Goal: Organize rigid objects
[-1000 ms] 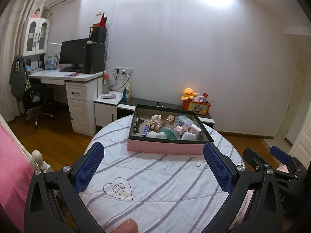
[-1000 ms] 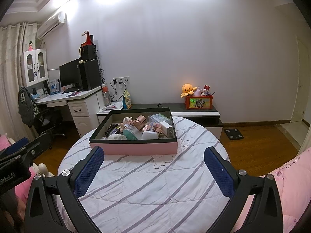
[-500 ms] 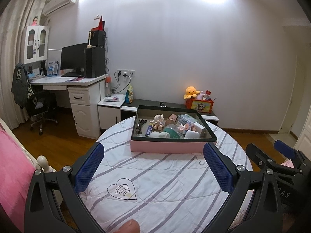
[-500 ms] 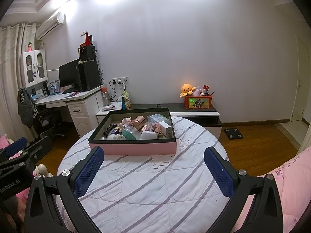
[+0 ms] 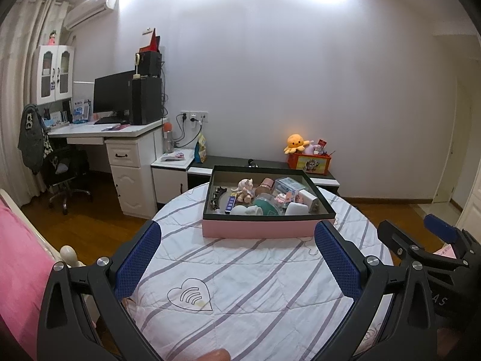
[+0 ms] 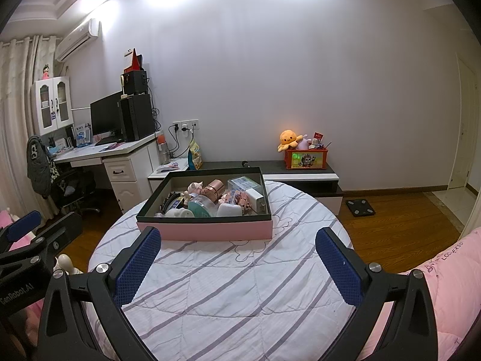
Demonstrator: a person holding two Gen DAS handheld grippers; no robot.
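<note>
Rigid objects fill the pink box [image 5: 267, 229] with the dark rim, which sits just above the centre of both frames on the far part of your round striped bedspread [image 5: 255, 285]. The pile inside is jumbled and small, so an exact count is not possible; you can pick out one copper cylinder [image 6: 214, 187], one pale figurine [image 5: 245, 187], one teal round piece [image 5: 264, 206], one white block [image 6: 230, 209] and one clear case [image 6: 244, 183], while the rest overlap each other. The box's near wall hides whatever lies low behind it. Your left gripper [image 5: 237, 260] frames the lower part of its view, jaws spread wide with nothing between the two blue pads. Your right gripper [image 6: 237, 263] is equally wide apart and empty. Each tool also shows partly cut off at the other view's lower edge. At the upper right of the box, one orange plush octopus [image 5: 296, 143] sits on one red bin [image 5: 309, 162].
</note>
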